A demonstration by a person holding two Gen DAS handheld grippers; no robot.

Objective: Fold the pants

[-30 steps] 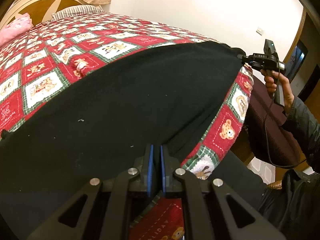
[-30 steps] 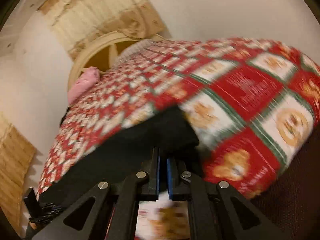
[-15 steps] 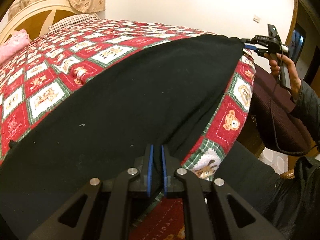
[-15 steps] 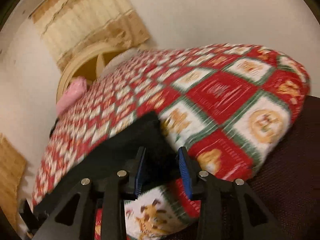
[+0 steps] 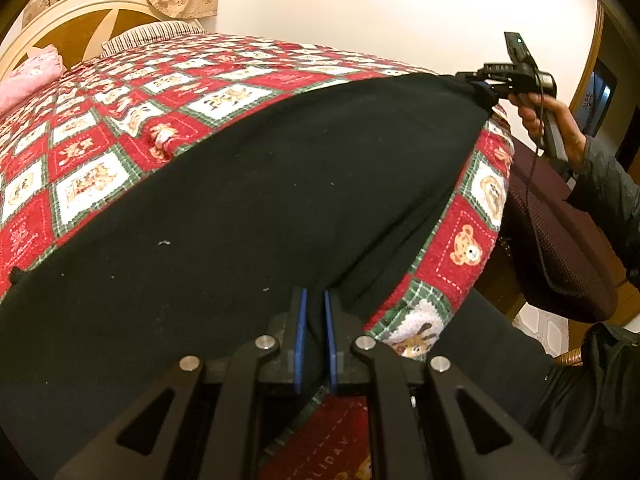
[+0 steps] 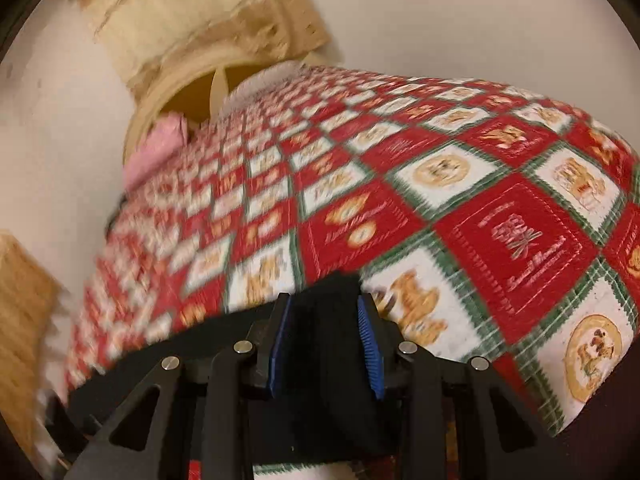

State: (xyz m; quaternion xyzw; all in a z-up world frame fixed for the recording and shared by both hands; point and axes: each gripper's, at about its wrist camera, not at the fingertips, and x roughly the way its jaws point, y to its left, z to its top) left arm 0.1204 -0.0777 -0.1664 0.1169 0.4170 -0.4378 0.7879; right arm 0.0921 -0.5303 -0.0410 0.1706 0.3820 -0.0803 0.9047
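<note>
Pants lie flat lengthwise w/ bed edge; left gripper pinches hem, right gripper fingers spread, cloth between.

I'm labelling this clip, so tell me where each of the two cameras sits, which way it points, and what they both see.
Left wrist: rides on the left gripper, low at the bed's near edge, looking across the black pants on the quilt towards the headboard; its fingers pinch the pants, and the right gripper in the person's hand shows far right.
Right wrist: rides on the right gripper, facing the headboard; its jaws stand apart around a pants corner.
Shared: pants, quilt, headboard, pink pillow.
</note>
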